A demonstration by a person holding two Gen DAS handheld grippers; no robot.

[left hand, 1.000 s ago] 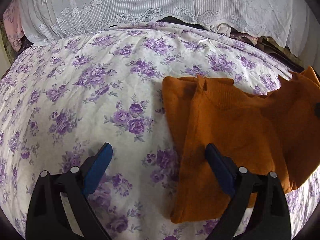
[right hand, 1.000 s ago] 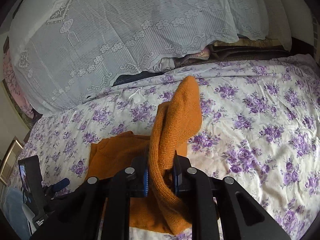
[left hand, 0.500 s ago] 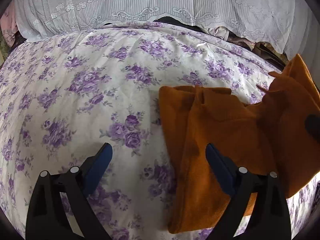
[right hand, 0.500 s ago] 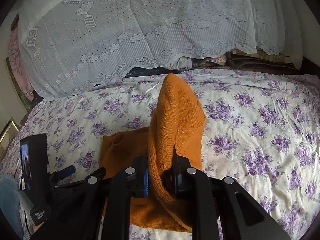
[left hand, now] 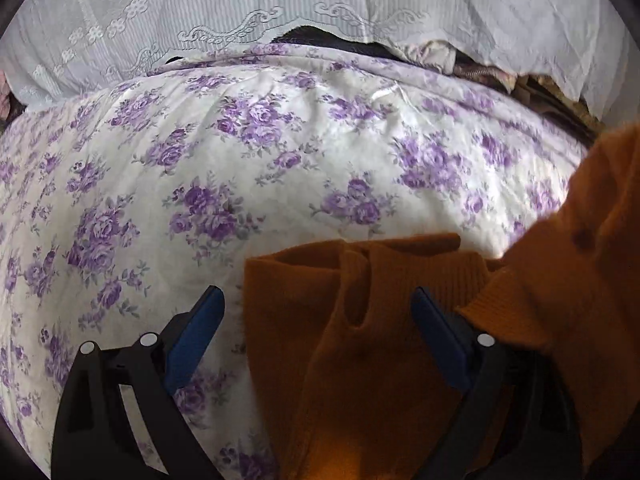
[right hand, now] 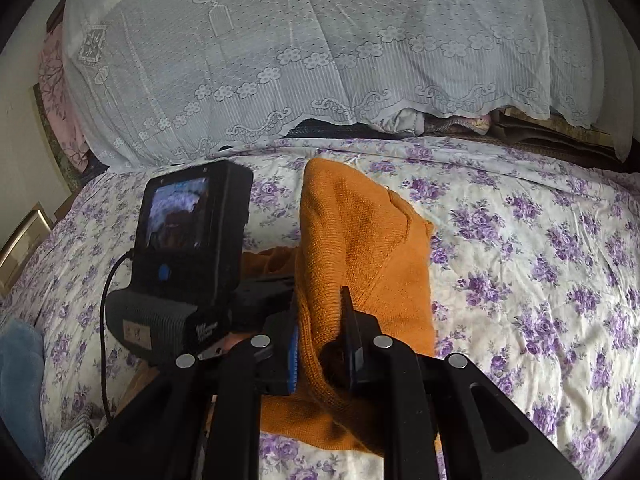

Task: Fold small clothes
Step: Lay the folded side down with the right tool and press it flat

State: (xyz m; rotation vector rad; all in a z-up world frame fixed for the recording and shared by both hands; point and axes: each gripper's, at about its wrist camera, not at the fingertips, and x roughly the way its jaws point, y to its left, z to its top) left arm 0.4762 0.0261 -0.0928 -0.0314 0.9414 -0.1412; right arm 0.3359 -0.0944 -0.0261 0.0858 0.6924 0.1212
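Orange knit sweater (right hand: pixel 360 248) draped toward headboard

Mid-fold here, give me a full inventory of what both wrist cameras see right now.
Orange knit sweater: one, orange, on the bed, one part lifted.
Floral bedsheet: one, white with purple roses, under the sweater.
White lace cover: one, white, draped over a pile behind the bed.
Blue cloth: one, blue, left edge of the right wrist view.
Black camera unit with screen: one, black, mounted on the left claw.
Left claw: one, black with blue pads, open over the sweater's edge.
Right claw: one, black, shut on the sweater.
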